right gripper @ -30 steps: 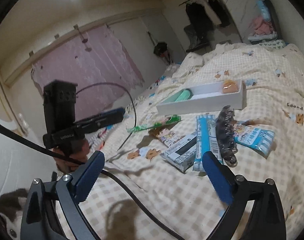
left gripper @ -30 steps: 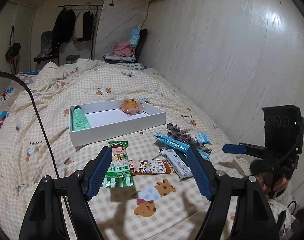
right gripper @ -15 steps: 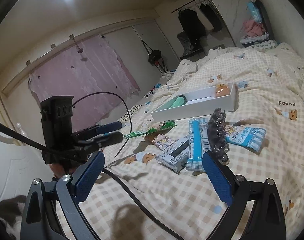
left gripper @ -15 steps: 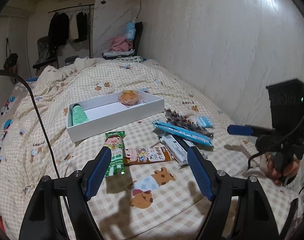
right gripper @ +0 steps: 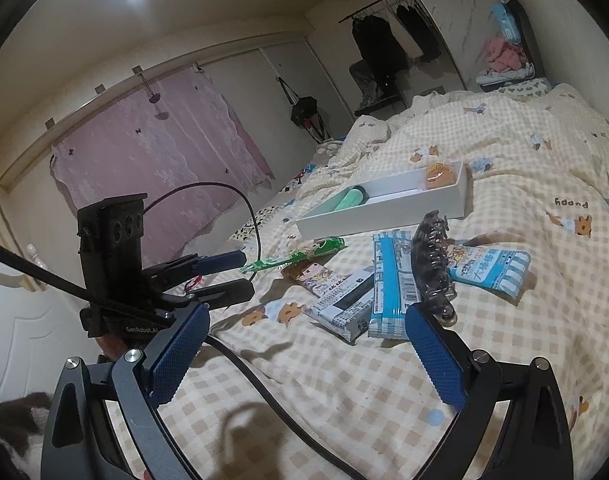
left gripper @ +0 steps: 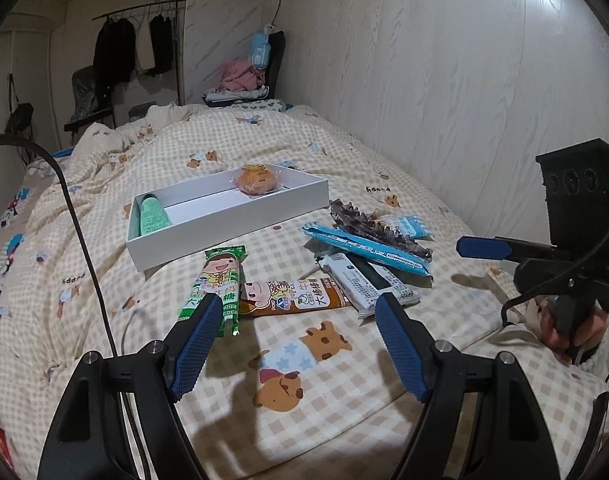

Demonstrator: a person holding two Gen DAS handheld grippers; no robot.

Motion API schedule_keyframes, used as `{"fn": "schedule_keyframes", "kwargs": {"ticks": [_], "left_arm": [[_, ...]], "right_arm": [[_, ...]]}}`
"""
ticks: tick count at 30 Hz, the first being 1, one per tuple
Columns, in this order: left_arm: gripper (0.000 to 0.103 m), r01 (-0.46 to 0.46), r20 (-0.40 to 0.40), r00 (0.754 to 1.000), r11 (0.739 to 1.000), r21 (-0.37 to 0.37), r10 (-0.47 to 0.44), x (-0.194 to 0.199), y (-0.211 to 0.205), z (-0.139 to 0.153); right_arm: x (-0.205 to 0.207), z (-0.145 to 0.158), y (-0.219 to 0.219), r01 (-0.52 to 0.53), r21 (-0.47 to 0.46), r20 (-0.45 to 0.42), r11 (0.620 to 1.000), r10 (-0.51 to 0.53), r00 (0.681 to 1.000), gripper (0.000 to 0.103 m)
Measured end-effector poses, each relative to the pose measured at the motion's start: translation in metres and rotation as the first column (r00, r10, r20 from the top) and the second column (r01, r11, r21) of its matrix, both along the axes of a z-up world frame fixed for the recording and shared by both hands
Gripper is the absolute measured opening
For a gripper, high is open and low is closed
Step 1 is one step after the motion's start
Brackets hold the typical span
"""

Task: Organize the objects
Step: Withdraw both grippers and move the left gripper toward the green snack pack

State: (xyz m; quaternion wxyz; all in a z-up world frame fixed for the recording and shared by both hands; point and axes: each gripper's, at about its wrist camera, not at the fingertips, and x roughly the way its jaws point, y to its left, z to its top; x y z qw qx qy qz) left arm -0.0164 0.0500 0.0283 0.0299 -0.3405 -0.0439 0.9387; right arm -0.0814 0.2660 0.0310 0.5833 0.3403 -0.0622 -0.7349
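On the checked bed cover lies a white box holding a green tube and an orange bun. In front of it lie a green snack packet, a brown packet, a white packet, a blue packet, a dark hair claw and a light blue packet. My left gripper hovers open just short of the green and brown packets, holding nothing. My right gripper stands open and empty near the claw and blue packet.
A black cable trails across the cover between the grippers. The wall runs along the bed's right side. A clothes rack and a chair with laundry stand beyond the bed's far end.
My left gripper has dipped and rolled a little, edging toward the green and brown packets. Both grippers' jaws stay as wide as before. The right gripper has barely moved.
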Motion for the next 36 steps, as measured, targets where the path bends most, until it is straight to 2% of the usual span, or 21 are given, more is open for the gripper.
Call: {"fn": "schedule_keyframes", "kwargs": {"ticks": [6,11,24,33,36], "left_arm": [[0.081,0.019,0.055,0.998,1.0,-0.011,-0.019,0.001,-0.009,0.01],[0.081,0.034,0.116,0.992,0.998,0.053,-0.04,0.006,-0.019,0.009],[0.082,0.04,0.151,0.987,0.998,0.055,-0.048,0.0,-0.017,0.015],[0.082,-0.001,0.172,0.985,0.997,0.073,-0.012,-0.001,-0.028,0.013],[0.082,-0.012,0.192,0.981,0.999,0.045,0.003,-0.001,-0.032,0.011]], "right_arm": [[0.0,-0.003,-0.003,-0.016,0.011,0.014,1.0,0.015,1.0,0.099],[0.0,-0.004,-0.004,-0.019,0.015,0.02,1.0,0.019,1.0,0.099],[0.001,-0.004,-0.006,-0.023,0.023,0.026,0.999,0.023,0.999,0.099],[-0.005,-0.005,-0.004,-0.014,0.018,0.049,1.0,0.013,0.999,0.099],[-0.005,-0.002,-0.003,0.003,0.029,0.036,1.0,-0.004,0.999,0.099]]}}
